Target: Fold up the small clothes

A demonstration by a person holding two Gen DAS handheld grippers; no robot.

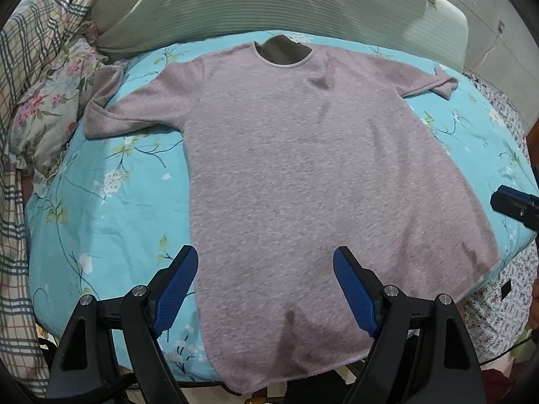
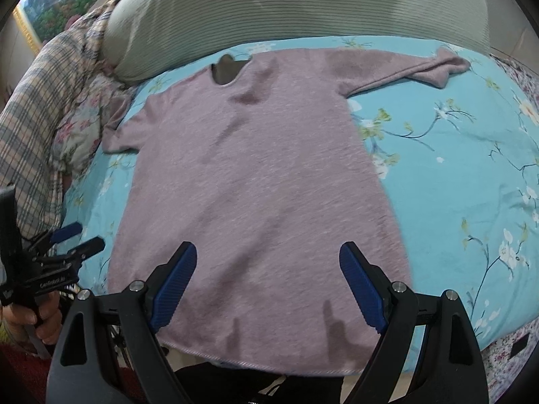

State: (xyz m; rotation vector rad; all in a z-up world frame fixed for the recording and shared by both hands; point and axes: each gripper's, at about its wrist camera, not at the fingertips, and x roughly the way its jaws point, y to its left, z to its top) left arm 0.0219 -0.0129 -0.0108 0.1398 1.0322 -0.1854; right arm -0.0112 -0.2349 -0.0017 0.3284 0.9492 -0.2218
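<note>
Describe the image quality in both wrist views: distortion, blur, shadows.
Left wrist view: strong fisheye bending, dark corners; pink top fairly sharp, with soft dark shadow patches near its hem. Right wrist view: same curvature; the top's right edge and the blue floral sheet look slightly smeared; the open left gripper sits dim at the frame edge.

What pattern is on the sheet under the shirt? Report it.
The sheet is turquoise with white blossoms on thin branches, clearest in the right wrist view beside the shirt.

Both wrist cams looked steeply down from the near hem, close up; both shared the shirt (image 1: 303,168) on the bed (image 1: 118,202).
</note>
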